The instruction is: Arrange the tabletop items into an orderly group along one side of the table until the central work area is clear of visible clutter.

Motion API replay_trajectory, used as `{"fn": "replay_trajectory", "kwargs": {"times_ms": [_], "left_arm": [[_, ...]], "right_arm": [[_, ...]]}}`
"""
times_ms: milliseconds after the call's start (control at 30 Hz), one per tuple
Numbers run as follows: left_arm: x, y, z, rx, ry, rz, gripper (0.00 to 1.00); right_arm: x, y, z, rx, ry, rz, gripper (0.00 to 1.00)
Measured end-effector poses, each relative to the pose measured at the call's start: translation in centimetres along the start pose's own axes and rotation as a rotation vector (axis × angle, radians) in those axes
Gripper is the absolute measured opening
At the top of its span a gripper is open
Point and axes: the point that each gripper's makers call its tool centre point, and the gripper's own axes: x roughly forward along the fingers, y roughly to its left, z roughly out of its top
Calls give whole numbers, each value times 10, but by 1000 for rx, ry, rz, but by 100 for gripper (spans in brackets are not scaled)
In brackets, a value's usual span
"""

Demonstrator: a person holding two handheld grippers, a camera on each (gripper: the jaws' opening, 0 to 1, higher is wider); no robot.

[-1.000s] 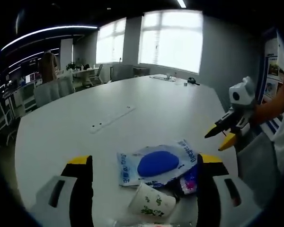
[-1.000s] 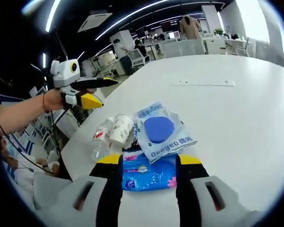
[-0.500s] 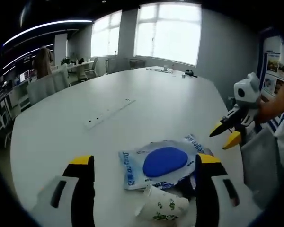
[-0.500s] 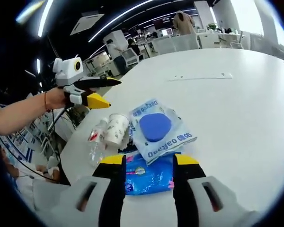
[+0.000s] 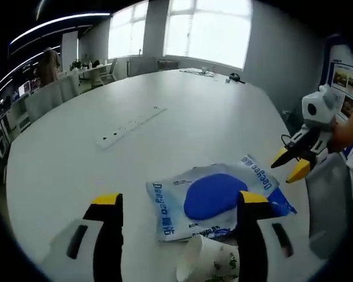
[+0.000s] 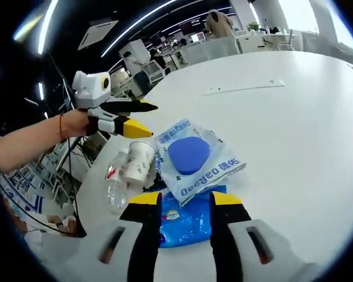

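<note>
1. reading the white pouch (image 5: 215,198) first: blue letters along its edge look like "deeyeo", with a big blue oval in the middle; the smaller print is too fine to read.
2. lying flat at the near edge of the table (image 5: 165,135), the pouch runs its long side across the left gripper view, from the left jaw toward the right gripper (image 5: 290,163).
3. in the right gripper view the same pouch (image 6: 193,158) slants, its lettered edge toward the camera, its far end toward the table's middle.
4. under its near end sits a blue pack (image 6: 185,218), shiny, with small white print i cannot make out; it lies right between the right gripper's own jaws.
5. a paper cup (image 6: 137,161) with green leaf marks lies on its side just beside the pouch, mouth toward the pouch's far end, base toward the camera.
6. next to the cup, a clear bottle (image 6: 112,183) with a red label lies along the table edge, parallel to the cup.
7. the left gripper (image 6: 138,117), held in a hand (image 6: 76,123), hovers above the cup, its yellow tips parted and holding nothing.
8. the right gripper's jaws stand apart too, empty, the blue pack between them.
9. the cup (image 5: 209,261) shows at the bottom of the left gripper view, mouth toward the left jaw.
</note>
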Motion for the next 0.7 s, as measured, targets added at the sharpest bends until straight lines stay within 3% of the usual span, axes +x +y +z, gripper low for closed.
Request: {"fn": "replay_trajectory", "kwargs": {"times_ms": [467,700], "left_arm": [[19,13,-7,-12,75,-24,75],[28,17,-18,-37,135,-36,69]], "right_arm": [[11,0,-5,45,7,-9,26],[14,-1,-8,65,7,-13,24]]}}
